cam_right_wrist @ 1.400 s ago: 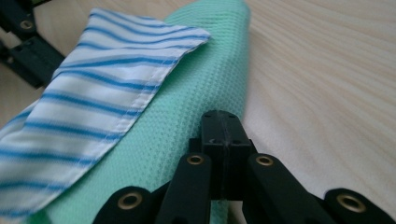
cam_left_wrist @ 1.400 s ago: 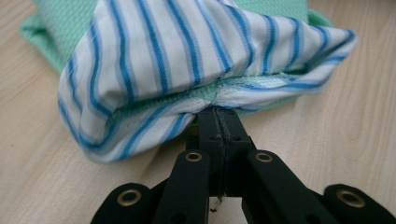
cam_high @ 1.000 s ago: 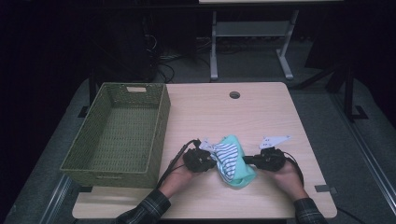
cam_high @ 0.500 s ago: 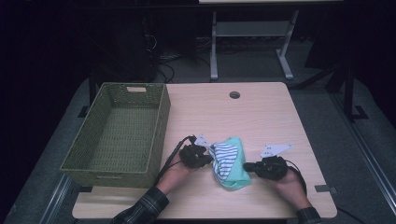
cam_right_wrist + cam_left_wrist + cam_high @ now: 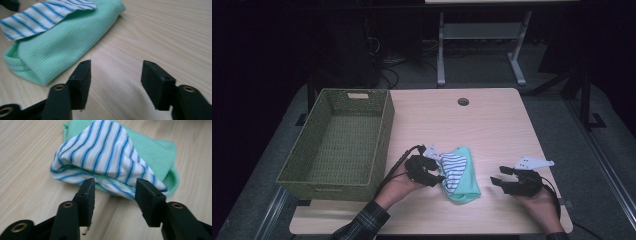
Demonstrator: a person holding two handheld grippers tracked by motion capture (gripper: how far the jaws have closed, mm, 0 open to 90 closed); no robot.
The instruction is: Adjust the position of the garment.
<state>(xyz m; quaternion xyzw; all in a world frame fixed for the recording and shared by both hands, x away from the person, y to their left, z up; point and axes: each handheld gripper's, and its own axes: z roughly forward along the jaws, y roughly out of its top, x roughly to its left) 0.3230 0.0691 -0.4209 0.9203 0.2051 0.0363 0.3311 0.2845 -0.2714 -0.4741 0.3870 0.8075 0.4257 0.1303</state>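
Note:
A folded mint-green waffle cloth [image 5: 466, 186] lies on the wooden table [image 5: 492, 125] with a blue-and-white striped cloth [image 5: 453, 168] on top of it. My left gripper [image 5: 438, 177] sits at the bundle's left edge. In the left gripper view it [image 5: 113, 192] is open, and the hem of the striped cloth [image 5: 100, 152] lies just ahead of the jaws, over the green cloth [image 5: 155, 152]. My right gripper [image 5: 498, 176] is open and stands apart, to the right of the bundle. In its own view it [image 5: 116, 72] hovers over bare wood, with the green cloth [image 5: 62, 42] to its left.
A green woven basket [image 5: 337, 140], with nothing inside, stands at the table's left, close to my left hand. A cable hole [image 5: 463, 101] is at the back of the table. A metal stand [image 5: 482, 45] is on the floor beyond.
My right gripper has let go of the bundle and drawn back to the right. The bundle has settled flat on the table, and my left gripper stays at its left edge.

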